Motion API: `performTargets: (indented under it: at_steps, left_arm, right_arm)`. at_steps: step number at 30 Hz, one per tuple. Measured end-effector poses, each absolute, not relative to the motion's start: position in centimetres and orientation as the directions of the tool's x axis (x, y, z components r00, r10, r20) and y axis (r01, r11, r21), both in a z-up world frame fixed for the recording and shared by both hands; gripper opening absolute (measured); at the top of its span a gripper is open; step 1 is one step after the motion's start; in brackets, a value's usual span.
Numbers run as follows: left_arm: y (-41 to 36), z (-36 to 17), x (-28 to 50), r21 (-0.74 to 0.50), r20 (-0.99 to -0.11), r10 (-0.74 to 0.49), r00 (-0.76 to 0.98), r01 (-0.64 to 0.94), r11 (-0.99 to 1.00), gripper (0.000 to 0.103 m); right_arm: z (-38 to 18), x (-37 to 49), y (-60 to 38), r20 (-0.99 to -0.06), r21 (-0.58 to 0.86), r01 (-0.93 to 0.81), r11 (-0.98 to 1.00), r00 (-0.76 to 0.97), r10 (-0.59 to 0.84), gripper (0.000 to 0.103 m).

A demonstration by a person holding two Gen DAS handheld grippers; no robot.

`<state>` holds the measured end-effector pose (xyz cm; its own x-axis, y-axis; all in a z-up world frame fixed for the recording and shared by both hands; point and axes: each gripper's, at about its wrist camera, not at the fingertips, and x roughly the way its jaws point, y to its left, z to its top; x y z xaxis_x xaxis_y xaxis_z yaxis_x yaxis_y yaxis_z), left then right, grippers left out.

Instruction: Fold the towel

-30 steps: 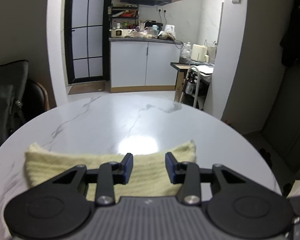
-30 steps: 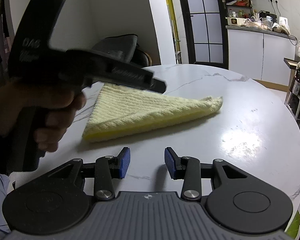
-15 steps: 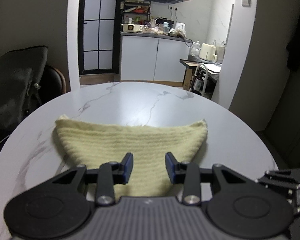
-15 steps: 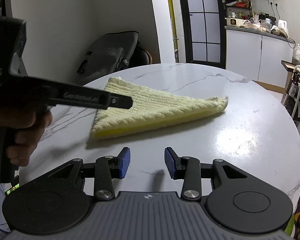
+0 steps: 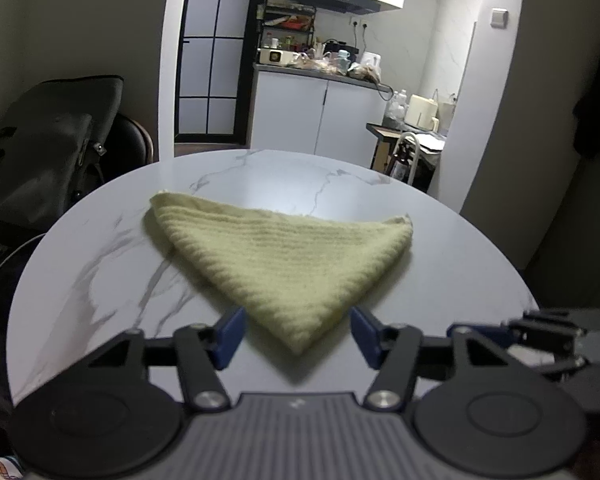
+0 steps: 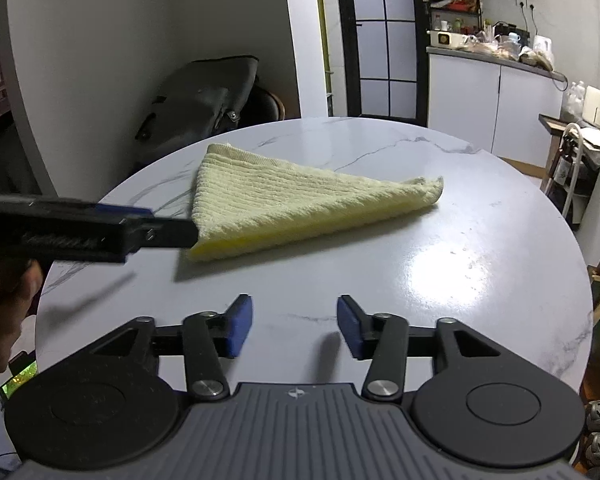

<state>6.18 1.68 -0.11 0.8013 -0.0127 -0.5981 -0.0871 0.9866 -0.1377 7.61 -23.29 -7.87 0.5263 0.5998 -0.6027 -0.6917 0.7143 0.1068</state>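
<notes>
A pale yellow towel [image 5: 284,256] lies folded flat on the round white marble table [image 5: 440,264]. It also shows in the right wrist view [image 6: 284,196]. My left gripper [image 5: 296,336] is open, just behind the towel's near corner, which lies between its blue pads. It shows from the side in the right wrist view [image 6: 180,232], its tip at the towel's near corner. My right gripper [image 6: 295,328] is open and empty above bare table, short of the towel. It shows partly at the right edge of the left wrist view [image 5: 540,336].
A dark bag on a chair [image 6: 204,100] stands behind the table's left side. White kitchen cabinets [image 5: 320,116] and a small cart [image 6: 580,160] stand beyond the far and right edges. Bare tabletop [image 6: 480,260] lies right of the towel.
My left gripper has drawn back from over the towel to its near corner and opened wider. The right gripper has stayed nearly still. The towel lies as before.
</notes>
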Motion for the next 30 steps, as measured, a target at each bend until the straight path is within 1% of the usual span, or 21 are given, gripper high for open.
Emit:
performTargets:
  at_steps: [4,5,6,7,9,10,14,16,17,18,21,30]
  left_arm:
    - [2.4,-0.4,5.0,-0.163,-0.597,-0.016,0.802,-0.102,0.981,0.068]
    - [2.5,-0.4,4.7,-0.162,-0.596,-0.013,0.803,-0.104,0.981,0.070]
    - [2.5,-0.4,4.5,-0.161,-0.596,-0.012,0.803,-0.105,0.981,0.074]
    - [2.5,-0.4,4.3,-0.152,-0.594,-0.008,0.804,-0.102,0.983,0.078]
    - [2.2,-0.4,3.8,-0.130,-0.589,0.002,0.808,-0.097,0.987,0.083]
    - [2.2,-0.4,3.6,-0.129,-0.588,0.000,0.809,-0.093,0.987,0.086]
    - [2.1,-0.6,2.9,-0.138,-0.587,-0.016,0.809,-0.080,0.987,0.093]
    - [2.2,-0.7,2.6,-0.142,-0.587,-0.016,0.809,-0.083,0.986,0.095]
    - [2.2,-0.7,2.4,-0.145,-0.588,-0.015,0.808,-0.087,0.986,0.096]
    - [2.2,-0.7,2.3,-0.145,-0.590,-0.010,0.807,-0.093,0.985,0.099]
    - [2.2,-0.7,2.1,-0.131,-0.590,0.013,0.808,-0.112,0.985,0.103]
    - [2.2,-0.4,0.6,-0.123,-0.560,0.051,0.827,-0.143,0.982,0.103]
  right_arm:
    - [-7.5,6.7,-23.1,-0.593,0.081,-0.689,0.720,0.547,0.590,0.058]
    - [-7.4,6.5,-23.1,-0.590,0.072,-0.685,0.725,0.557,0.585,0.062]
    - [-7.3,6.3,-23.0,-0.586,0.063,-0.679,0.731,0.568,0.578,0.067]
    - [-7.2,6.1,-23.0,-0.582,0.054,-0.673,0.738,0.579,0.570,0.069]
    - [-7.1,5.8,-22.9,-0.580,0.040,-0.663,0.748,0.594,0.558,0.075]
    - [-7.1,5.7,-22.8,-0.583,0.035,-0.660,0.750,0.596,0.552,0.077]
    - [-7.0,5.1,-22.6,-0.593,0.024,-0.657,0.754,0.597,0.540,0.087]
    - [-7.0,5.0,-22.5,-0.603,0.038,-0.663,0.747,0.581,0.546,0.094]
    - [-7.0,5.0,-22.4,-0.601,0.040,-0.662,0.748,0.582,0.548,0.099]
    - [-7.1,4.9,-22.4,-0.599,0.043,-0.661,0.749,0.583,0.549,0.102]
    - [-7.1,4.7,-22.5,-0.586,0.038,-0.655,0.755,0.597,0.547,0.102]
    - [-6.9,3.8,-22.9,-0.557,0.011,-0.628,0.778,0.642,0.526,0.102]
